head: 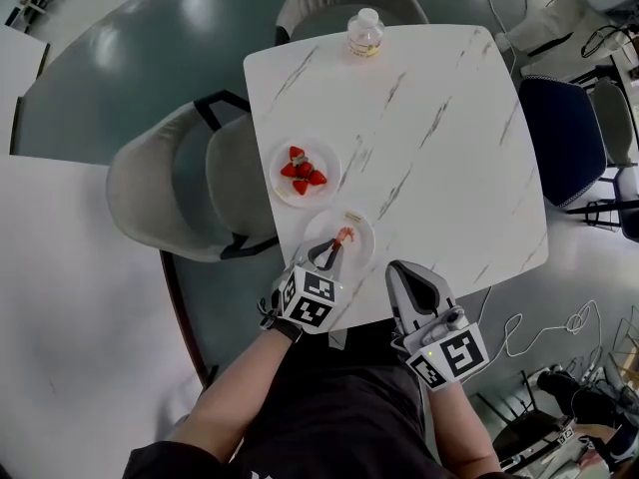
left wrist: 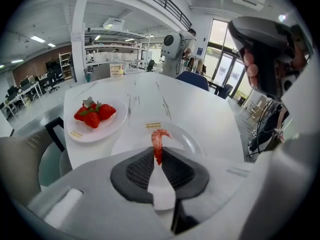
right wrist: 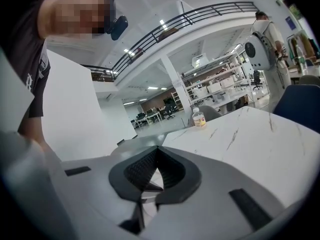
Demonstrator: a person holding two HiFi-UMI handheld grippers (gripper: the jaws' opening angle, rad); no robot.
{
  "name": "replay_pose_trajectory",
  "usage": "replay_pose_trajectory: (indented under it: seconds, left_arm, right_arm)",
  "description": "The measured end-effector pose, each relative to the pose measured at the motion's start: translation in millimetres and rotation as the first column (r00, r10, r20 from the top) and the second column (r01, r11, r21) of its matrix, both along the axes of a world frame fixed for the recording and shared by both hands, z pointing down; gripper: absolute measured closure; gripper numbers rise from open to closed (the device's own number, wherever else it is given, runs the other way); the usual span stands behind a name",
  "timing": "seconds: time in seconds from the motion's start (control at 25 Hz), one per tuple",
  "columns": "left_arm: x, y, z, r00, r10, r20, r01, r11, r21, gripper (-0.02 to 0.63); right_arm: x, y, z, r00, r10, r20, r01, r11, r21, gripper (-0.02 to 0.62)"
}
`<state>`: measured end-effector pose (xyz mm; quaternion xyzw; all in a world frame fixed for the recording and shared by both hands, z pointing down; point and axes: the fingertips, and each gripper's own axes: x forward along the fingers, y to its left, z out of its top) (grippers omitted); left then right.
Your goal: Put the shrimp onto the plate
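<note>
My left gripper (head: 329, 252) is shut on the tail end of a pink shrimp (left wrist: 158, 140), held over the near white plate (head: 357, 250) at the table's front edge. In the head view the shrimp (head: 343, 238) points out over that plate. The plate (left wrist: 187, 139) lies just beyond the jaws in the left gripper view. My right gripper (head: 407, 279) hovers at the table's near edge, right of the plate, shut with nothing between its jaws (right wrist: 156, 156).
A second white plate (head: 281, 179) holding strawberries (head: 304, 172) sits just beyond the near plate. A small bottle (head: 365, 34) stands at the far table edge. Grey chairs (head: 175, 183) stand left and behind; a dark blue chair (head: 564, 138) stands right.
</note>
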<state>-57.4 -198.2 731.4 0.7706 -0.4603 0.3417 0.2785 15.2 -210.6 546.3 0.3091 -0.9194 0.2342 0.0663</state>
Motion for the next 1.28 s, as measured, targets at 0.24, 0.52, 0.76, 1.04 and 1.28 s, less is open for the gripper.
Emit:
replay_pose_trajectory:
  seconds: [0.24, 0.52, 0.76, 1.04, 1.28]
  left_arm:
    - [-2, -4, 3, 1.0, -0.021, 0.022, 0.022, 0.999, -0.025, 0.557]
    - [-2, -7, -1, 1.0, -0.018, 0.02, 0.018, 1.0, -0.023, 0.557]
    - [-4, -10, -52, 0.999, -0.03, -0.012, 0.031, 0.998, 0.054, 0.557]
    - [3, -8, -154, 0.99, -0.006, -0.139, 0.036, 0.976, 0.213, 0.558]
    - [8, 4, -242, 0.977, 0.017, -0.212, 0.059, 0.937, 0.346, 0.598]
  right_arm:
    - [-2, 0, 6, 1.0, -0.018, 0.016, 0.019, 1.0, -0.021, 0.592]
    - [-8, -1, 3, 0.999, -0.036, 0.015, 0.036, 0.999, -0.015, 0.593]
    - [-13, -2, -6, 0.999, -0.037, -0.001, 0.037, 0.999, -0.025, 0.594]
    - [-22, -1, -35, 0.999, -0.035, -0.026, 0.035, 0.999, -0.017, 0.592]
    - [-30, 10, -83, 0.998, -0.061, -0.028, 0.062, 0.997, 0.046, 0.593]
